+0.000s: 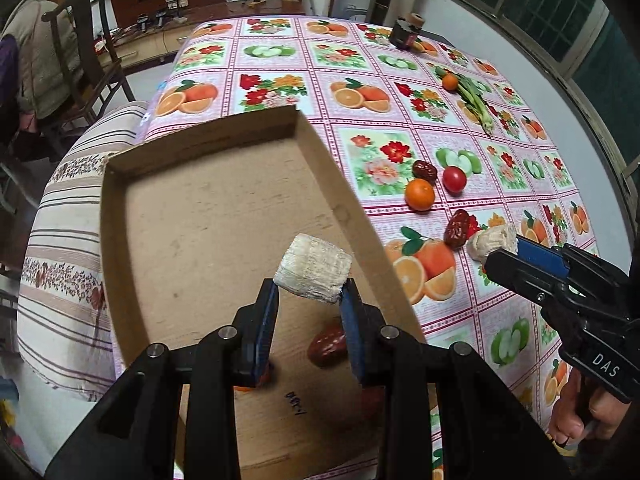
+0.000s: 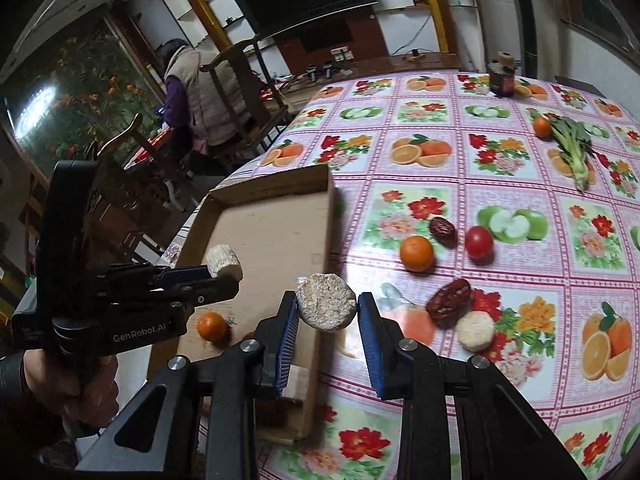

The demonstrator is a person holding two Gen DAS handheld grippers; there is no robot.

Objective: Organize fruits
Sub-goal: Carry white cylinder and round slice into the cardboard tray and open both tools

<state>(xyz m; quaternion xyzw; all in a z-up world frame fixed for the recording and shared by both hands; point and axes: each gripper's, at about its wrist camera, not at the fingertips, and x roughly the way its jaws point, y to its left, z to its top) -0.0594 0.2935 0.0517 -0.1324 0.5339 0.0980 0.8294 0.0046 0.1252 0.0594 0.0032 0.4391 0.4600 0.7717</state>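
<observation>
My left gripper [image 1: 310, 286] is shut on a pale fibrous chunk [image 1: 312, 276] and holds it over the inside of a shallow cardboard box [image 1: 224, 136]. A red date [image 1: 328, 346] lies on the box floor, and so does a small orange [image 2: 212, 326]. My right gripper [image 2: 328, 304] is shut on a second pale chunk [image 2: 326, 306], just above the box's right wall [image 2: 330, 232]. On the fruit-print tablecloth lie an orange [image 2: 417, 253], a tomato [image 2: 479, 242], two dates [image 2: 443, 231] [image 2: 448, 304] and a third pale chunk [image 2: 475, 330].
Far right on the table are a leafy green vegetable [image 2: 576, 148] and a small orange [image 2: 542, 126]. A dark jar [image 2: 504, 76] stands at the back edge. Beyond the table's left edge are wooden chairs and a seated person [image 2: 200, 96]. A striped cushion [image 1: 68, 240] lies left of the box.
</observation>
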